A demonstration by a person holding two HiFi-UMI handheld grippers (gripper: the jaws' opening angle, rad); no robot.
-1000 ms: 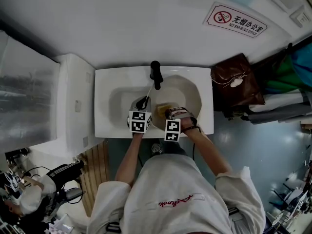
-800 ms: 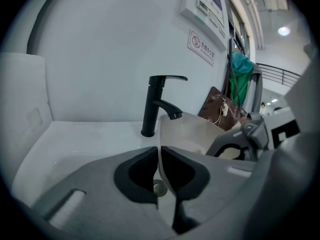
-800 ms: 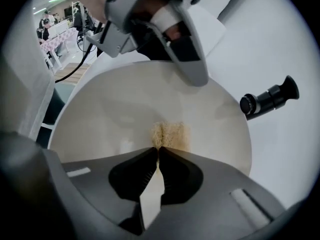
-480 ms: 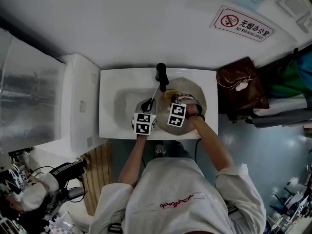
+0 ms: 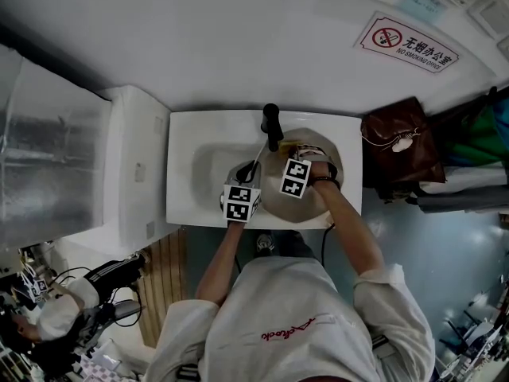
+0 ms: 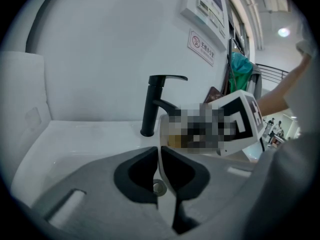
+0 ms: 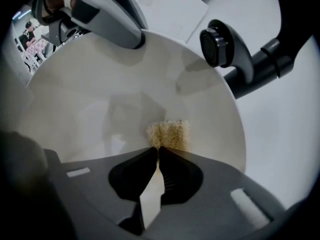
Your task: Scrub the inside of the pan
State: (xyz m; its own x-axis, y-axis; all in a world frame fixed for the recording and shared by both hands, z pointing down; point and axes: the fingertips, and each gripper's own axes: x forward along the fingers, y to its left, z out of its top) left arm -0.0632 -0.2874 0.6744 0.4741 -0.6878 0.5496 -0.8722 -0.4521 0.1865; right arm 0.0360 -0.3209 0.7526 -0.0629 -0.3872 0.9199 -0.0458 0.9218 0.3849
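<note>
A cream pan [image 5: 316, 200] lies in the white sink [image 5: 191, 130], under the black faucet [image 5: 272, 126]. My left gripper [image 5: 245, 183] is shut on the pan's thin rim [image 6: 161, 134], which runs edge-on between its jaws [image 6: 160, 154]. My right gripper [image 5: 292, 153] is shut on a yellow sponge [image 7: 169, 134] and presses it on the pan's inside wall [image 7: 100, 99] on the side near the faucet [image 7: 225, 49]. The left gripper [image 7: 100, 9] shows at the pan's far rim in the right gripper view. A mosaic patch hides part of the left gripper view.
A white cabinet [image 5: 131, 173] adjoins the sink on the left. A brown bag [image 5: 398, 146] sits to the right of it. The wall behind carries a no-smoking sign [image 5: 413, 48]. The sink's drain [image 6: 159, 187] shows below the left jaws.
My right gripper has carried the sponge across the pan from its near rim towards the faucet. The left gripper keeps its hold on the rim.
</note>
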